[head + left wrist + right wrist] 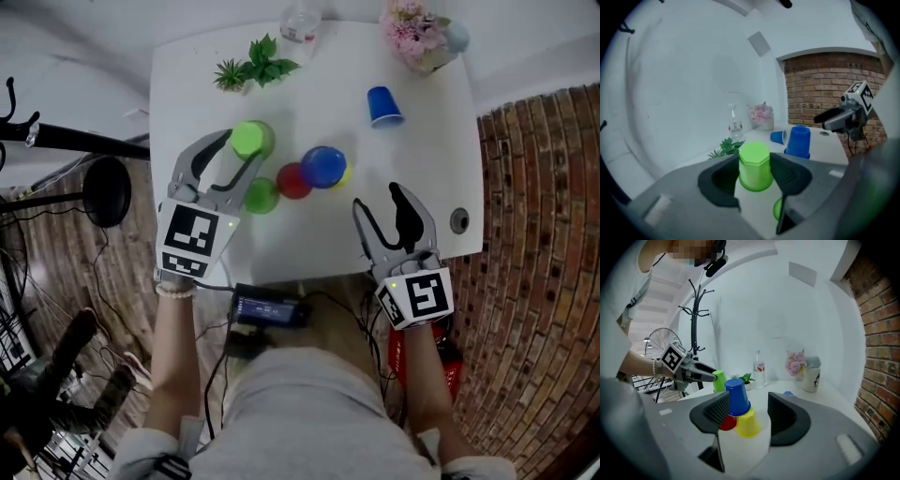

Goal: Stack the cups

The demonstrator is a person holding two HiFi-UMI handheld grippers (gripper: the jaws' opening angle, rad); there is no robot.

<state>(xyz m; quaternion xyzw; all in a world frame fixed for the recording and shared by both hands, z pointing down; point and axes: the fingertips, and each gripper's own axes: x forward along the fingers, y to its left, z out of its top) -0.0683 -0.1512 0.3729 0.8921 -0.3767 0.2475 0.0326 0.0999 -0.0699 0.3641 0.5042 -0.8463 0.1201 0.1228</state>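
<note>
White worktop (187, 94) carries the cups.

Head view: the left gripper (246, 145) has its fingers clenched on an inverted green cup (249, 138), held up and to the left of the stacked blue cup (323, 165). That stacked blue cup sits inverted on a yellow cup (343, 176), which shows at its right edge. A red cup (293, 181) stands just beside the stacked blue cup on its left. A second green cup (262, 195) stands further left, just past the red one. A loose blue cup (383, 105) lies on its side, up and to the right of the stacked blue cup and well apart from it. The right gripper (375, 197) hangs below and to the right of the stacked blue cup.

Left gripper view: both fingers press the green cup's sides. The cup hangs clear of the worktop, left of the stacked blue cup.

Right gripper view: the fingers stand released, grasping nothing. The stacked blue cup, yellow cup and red cup show in the gap, beyond the tips.
</note>
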